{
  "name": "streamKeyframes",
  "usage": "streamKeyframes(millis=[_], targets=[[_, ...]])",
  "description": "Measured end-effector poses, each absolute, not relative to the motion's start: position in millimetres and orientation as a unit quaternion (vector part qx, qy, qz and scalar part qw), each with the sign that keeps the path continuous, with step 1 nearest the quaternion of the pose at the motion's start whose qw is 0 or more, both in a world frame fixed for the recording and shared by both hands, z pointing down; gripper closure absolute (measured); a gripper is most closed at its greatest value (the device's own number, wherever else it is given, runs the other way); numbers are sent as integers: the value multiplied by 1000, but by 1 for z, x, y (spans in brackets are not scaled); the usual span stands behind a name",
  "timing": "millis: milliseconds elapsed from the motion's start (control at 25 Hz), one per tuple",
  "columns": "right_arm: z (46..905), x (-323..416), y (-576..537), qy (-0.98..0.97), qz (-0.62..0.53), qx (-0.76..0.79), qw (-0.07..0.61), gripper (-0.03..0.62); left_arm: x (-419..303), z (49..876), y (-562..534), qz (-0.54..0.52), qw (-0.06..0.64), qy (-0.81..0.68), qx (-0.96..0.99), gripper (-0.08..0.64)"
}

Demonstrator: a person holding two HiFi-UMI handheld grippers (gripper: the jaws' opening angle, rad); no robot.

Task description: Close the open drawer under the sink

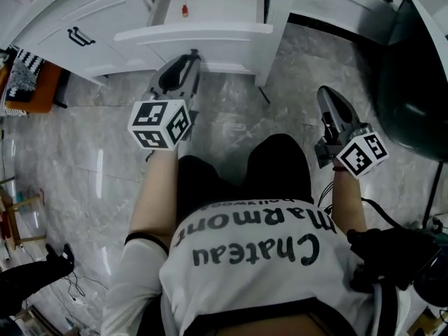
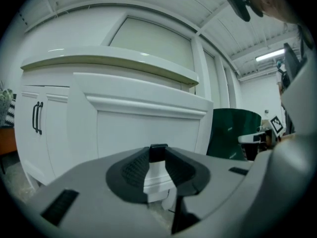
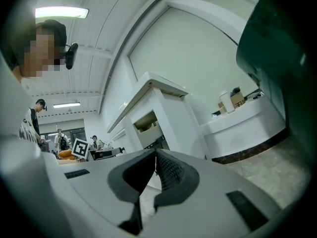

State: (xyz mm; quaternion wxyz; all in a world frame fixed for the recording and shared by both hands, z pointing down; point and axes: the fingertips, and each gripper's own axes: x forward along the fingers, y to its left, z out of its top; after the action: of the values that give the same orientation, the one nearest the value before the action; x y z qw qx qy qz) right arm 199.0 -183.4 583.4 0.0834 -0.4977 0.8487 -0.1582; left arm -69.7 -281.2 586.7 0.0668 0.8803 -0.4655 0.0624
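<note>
The white drawer [image 1: 192, 35] stands pulled out of the sink cabinet, its front panel facing me. A small red item [image 1: 185, 10] lies inside it. My left gripper [image 1: 187, 56] points at that front panel [image 2: 143, 125] from just short of it, jaws open by a narrow gap with nothing between them [image 2: 158, 156]. The right gripper [image 1: 326, 94] hangs off to the right above the floor, apart from the cabinet. Its jaws [image 3: 154, 156] are shut and empty. In the right gripper view the open drawer [image 3: 147, 127] shows from the side.
A cabinet door with a black handle [image 1: 80, 37] [image 2: 37, 117] is left of the drawer. A dark green rounded object [image 1: 413, 82] [image 2: 233, 133] stands at the right. An orange stool [image 1: 31, 89] is far left. Grey marble floor [image 1: 231, 124] lies below me.
</note>
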Motion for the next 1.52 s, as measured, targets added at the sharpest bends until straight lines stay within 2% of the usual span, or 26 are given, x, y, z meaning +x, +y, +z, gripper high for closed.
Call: streamKeyframes(millis=[400,1520], targets=[[584,215,-168,842,-174,-502,91,580,-64,588,-292,80,95,-464,877,459],[581,233,-144,829,-153,-532,78,580,-53,583,-348,97,110,-470,870,460]])
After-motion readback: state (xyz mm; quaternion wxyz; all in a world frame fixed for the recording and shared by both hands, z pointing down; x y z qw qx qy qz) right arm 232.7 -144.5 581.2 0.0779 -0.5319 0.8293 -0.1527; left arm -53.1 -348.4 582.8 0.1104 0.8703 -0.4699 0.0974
